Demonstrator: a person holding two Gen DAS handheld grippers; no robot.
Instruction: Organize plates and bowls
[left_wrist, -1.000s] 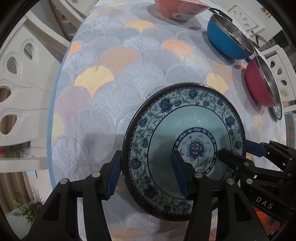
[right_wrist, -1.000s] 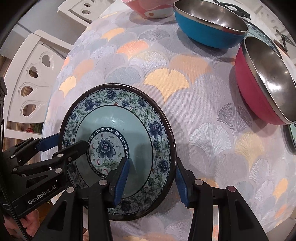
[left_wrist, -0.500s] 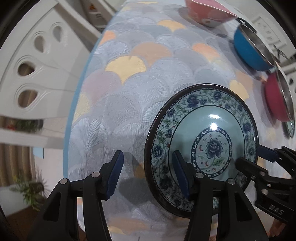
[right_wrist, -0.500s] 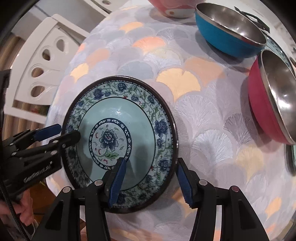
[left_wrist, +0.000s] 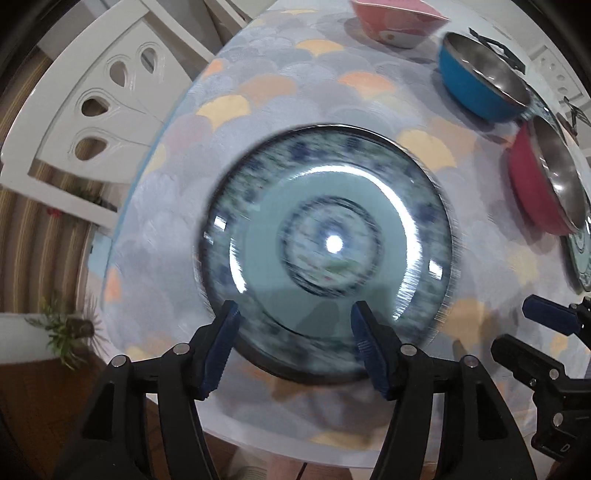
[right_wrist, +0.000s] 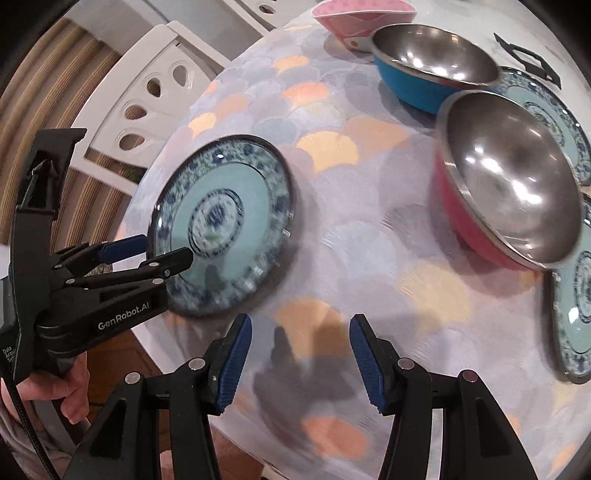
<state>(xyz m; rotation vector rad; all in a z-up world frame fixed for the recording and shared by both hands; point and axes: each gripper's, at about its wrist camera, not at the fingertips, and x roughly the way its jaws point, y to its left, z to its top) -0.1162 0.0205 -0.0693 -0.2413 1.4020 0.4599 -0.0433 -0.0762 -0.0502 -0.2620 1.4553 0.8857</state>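
From the left wrist view, a round table (left_wrist: 258, 110) wears a cloth printed with grey, peach and yellow fan scallops. A white carved chair (left_wrist: 92, 107) with teardrop cut-outs stands at ten o'clock, a potted plant (left_wrist: 66, 332) at eight. At centre lies the floral plate (left_wrist: 325, 247), glazed teal with a blue-flowered band and dark rim, heavily blurred. The left gripper (left_wrist: 291, 336) hangs over the plate's near edge; its jaws have just been opening and stand apart, blue ribbed pads clear of the rim, clamping nothing. At one o'clock sit a pink bowl (left_wrist: 395, 22), then a blue bowl (left_wrist: 480, 88) and a red bowl (left_wrist: 543, 184), both steel-lined. The right gripper (left_wrist: 535, 332) shows at four o'clock.

From the right wrist view, the same cloth fills the frame, striped flooring beyond at ten o'clock. The floral plate (right_wrist: 221, 225) rests at nine o'clock, flat on the cloth, with the left gripper (right_wrist: 155, 251) over its left edge, held by a hand (right_wrist: 62, 387). The right gripper (right_wrist: 299, 354) hovers above bare cloth, jaws lately widened and parted, empty. The red bowl (right_wrist: 509, 184) gleams at two o'clock, the blue bowl (right_wrist: 432, 70) at one, and two more patterned plates (right_wrist: 576, 302) lie at three.
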